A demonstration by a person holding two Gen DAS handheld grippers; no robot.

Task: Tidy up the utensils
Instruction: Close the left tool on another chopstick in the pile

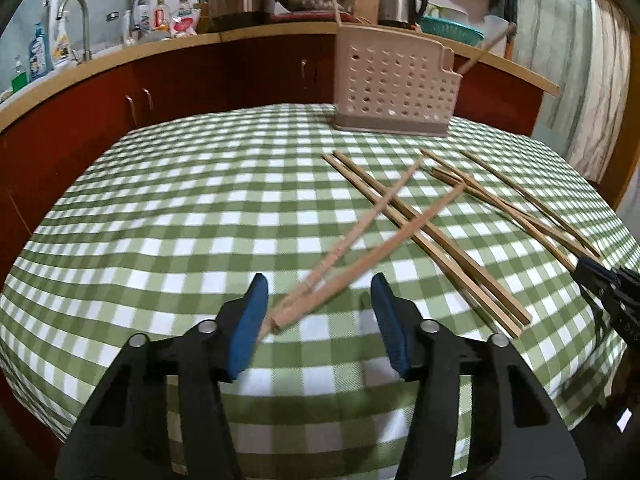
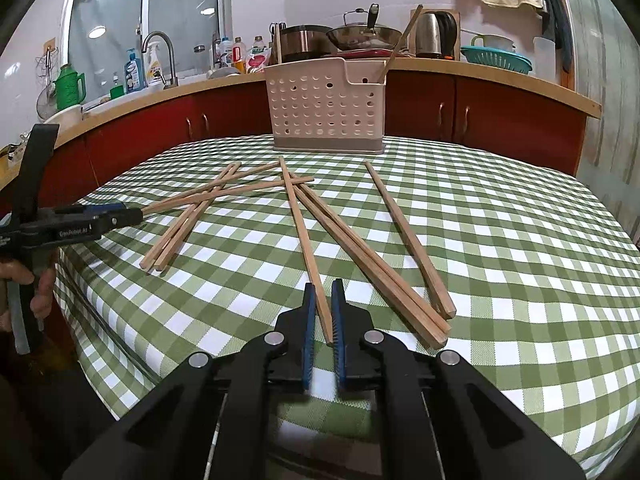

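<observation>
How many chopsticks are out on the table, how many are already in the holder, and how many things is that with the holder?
Utensil holder: 1
Standing chopsticks inside it: 2
Loose chopsticks on the tablecloth: 8
Total: 11

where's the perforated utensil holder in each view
Left wrist view: utensil holder upper right of centre, at the far table edge.
Right wrist view: utensil holder upper centre, at the far table edge.
Shared landmark: the steel kettle on the counter behind, to its right.
</observation>
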